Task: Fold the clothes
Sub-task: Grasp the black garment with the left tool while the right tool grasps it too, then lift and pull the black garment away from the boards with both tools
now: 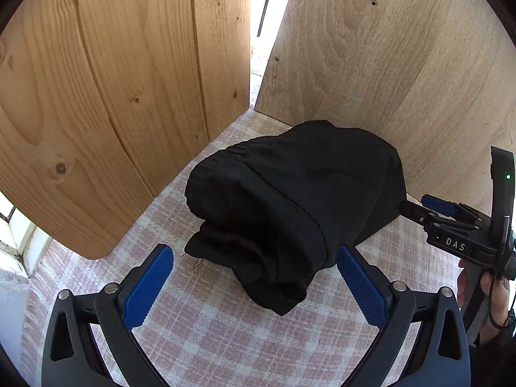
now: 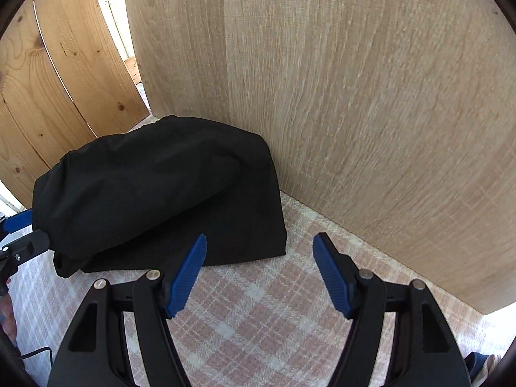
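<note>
A black garment (image 1: 290, 206) lies folded into a thick bundle on the pink-and-white checked cloth (image 1: 225, 332), in the corner between two wooden boards. My left gripper (image 1: 254, 254) stands open at the bundle's near end, its blue pads (image 1: 148, 290) on either side of the hanging fold. My right gripper (image 1: 419, 206) comes in from the right, close to the bundle's side. In the right wrist view the same garment (image 2: 154, 187) sits ahead and to the left, and the right gripper (image 2: 260, 238) is open with only the checked cloth (image 2: 258, 306) between its fingers. The left gripper (image 2: 22, 232) shows at the left edge.
A knotty pine board (image 1: 96, 96) stands upright on the left and a pale oak-grain board (image 1: 403, 64) on the right, with a narrow bright gap between them. A hand (image 1: 493, 290) holds the right gripper's handle. A white sill (image 1: 16, 258) lies at the far left.
</note>
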